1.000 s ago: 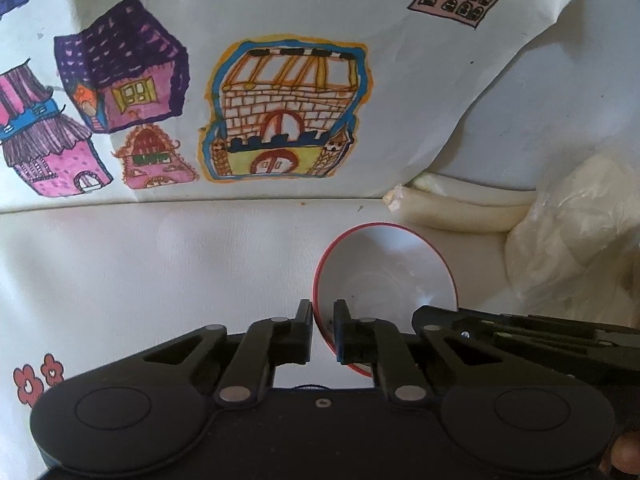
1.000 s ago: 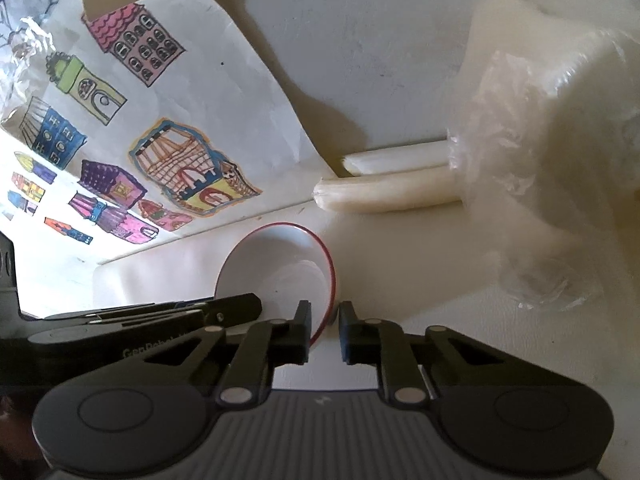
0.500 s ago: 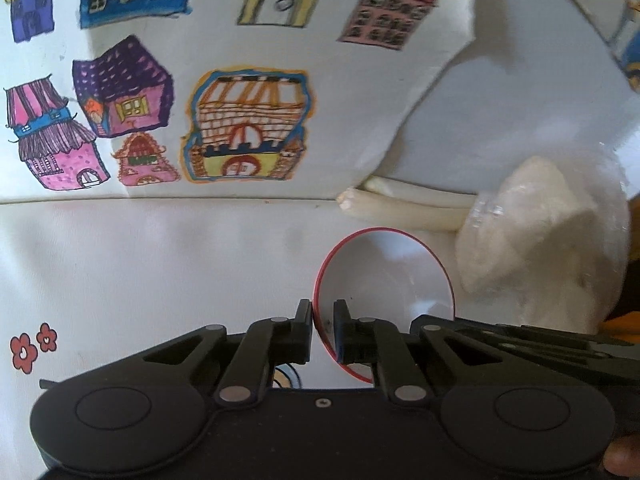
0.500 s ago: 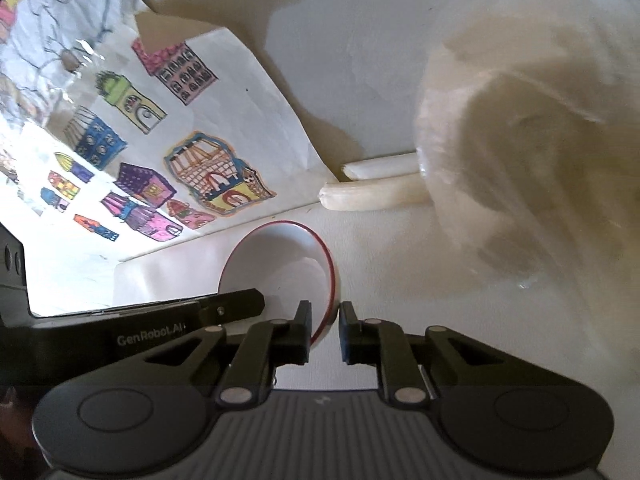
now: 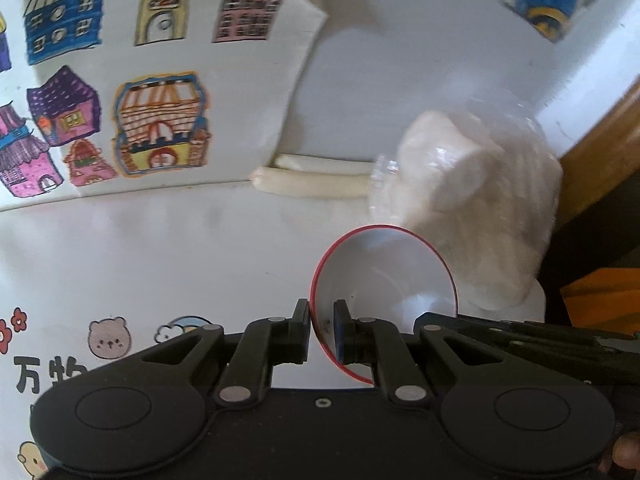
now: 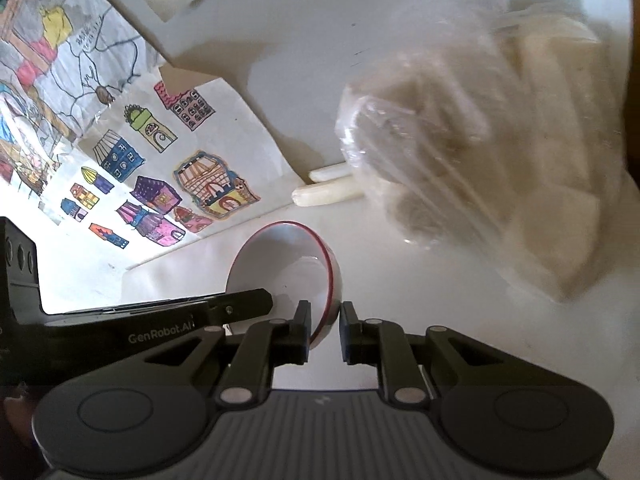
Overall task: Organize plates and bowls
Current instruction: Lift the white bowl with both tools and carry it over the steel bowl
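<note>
A small white bowl with a red rim (image 5: 384,272) is held up off the white table by both grippers. My left gripper (image 5: 322,322) is shut on the bowl's left rim, one finger inside and one outside. My right gripper (image 6: 324,322) is shut on the opposite rim of the same bowl (image 6: 284,264). Each gripper's body shows in the other's view: the right one at the lower right of the left wrist view (image 5: 520,340), the left one at the lower left of the right wrist view (image 6: 160,316). The bowl looks empty.
A clear plastic bag of pale food (image 5: 472,200) lies just behind the bowl, also in the right wrist view (image 6: 480,160). Two white sticks (image 5: 316,180) lie beside it. A sheet of house drawings (image 5: 120,100) lies at the left. A wooden edge (image 5: 600,128) is at the right.
Both grippers have lifted and pulled back with the bowl. More of the table, the plastic bag and the drawings has come into view and looks farther away.
</note>
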A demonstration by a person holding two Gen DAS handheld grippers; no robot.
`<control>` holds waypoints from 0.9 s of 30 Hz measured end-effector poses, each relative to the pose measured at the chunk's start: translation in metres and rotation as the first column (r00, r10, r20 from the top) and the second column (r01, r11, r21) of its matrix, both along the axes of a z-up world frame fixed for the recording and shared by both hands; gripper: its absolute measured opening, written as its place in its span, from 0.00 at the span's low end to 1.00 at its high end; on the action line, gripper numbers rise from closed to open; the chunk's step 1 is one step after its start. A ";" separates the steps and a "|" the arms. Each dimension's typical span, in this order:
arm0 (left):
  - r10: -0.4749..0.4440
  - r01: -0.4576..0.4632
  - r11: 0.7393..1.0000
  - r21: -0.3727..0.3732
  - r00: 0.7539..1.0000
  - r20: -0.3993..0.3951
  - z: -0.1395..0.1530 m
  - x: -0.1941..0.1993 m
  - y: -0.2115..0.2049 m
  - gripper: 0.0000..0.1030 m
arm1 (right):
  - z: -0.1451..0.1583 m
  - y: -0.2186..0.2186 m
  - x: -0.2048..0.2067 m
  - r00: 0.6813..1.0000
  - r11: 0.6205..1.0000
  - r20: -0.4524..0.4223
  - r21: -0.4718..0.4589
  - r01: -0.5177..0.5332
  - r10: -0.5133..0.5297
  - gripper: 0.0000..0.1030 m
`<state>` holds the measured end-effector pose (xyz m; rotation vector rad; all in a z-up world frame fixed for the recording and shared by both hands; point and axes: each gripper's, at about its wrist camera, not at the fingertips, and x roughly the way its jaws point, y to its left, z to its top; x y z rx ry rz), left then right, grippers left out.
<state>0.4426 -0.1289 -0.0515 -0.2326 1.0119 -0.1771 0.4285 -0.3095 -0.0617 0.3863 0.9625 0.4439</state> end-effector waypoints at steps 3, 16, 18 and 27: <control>-0.023 0.023 1.000 0.002 1.000 0.007 0.004 -0.004 -0.007 0.11 | 0.003 -0.009 -0.010 1.000 1.000 0.006 0.004 0.015 -0.015 0.16; -0.091 0.091 0.996 0.010 0.996 0.011 0.020 -0.033 -0.023 0.11 | 0.010 -0.023 -0.049 0.999 0.999 0.014 0.005 0.042 -0.042 0.16; -0.096 0.096 0.995 0.013 0.995 0.008 0.020 -0.038 -0.023 0.11 | 0.009 -0.023 -0.054 0.999 0.999 0.012 0.004 0.038 -0.038 0.16; -0.107 0.107 0.994 0.019 0.994 -0.015 0.017 -0.059 -0.019 0.11 | 0.004 -0.019 -0.074 1.000 1.000 -0.009 0.001 0.005 -0.005 0.16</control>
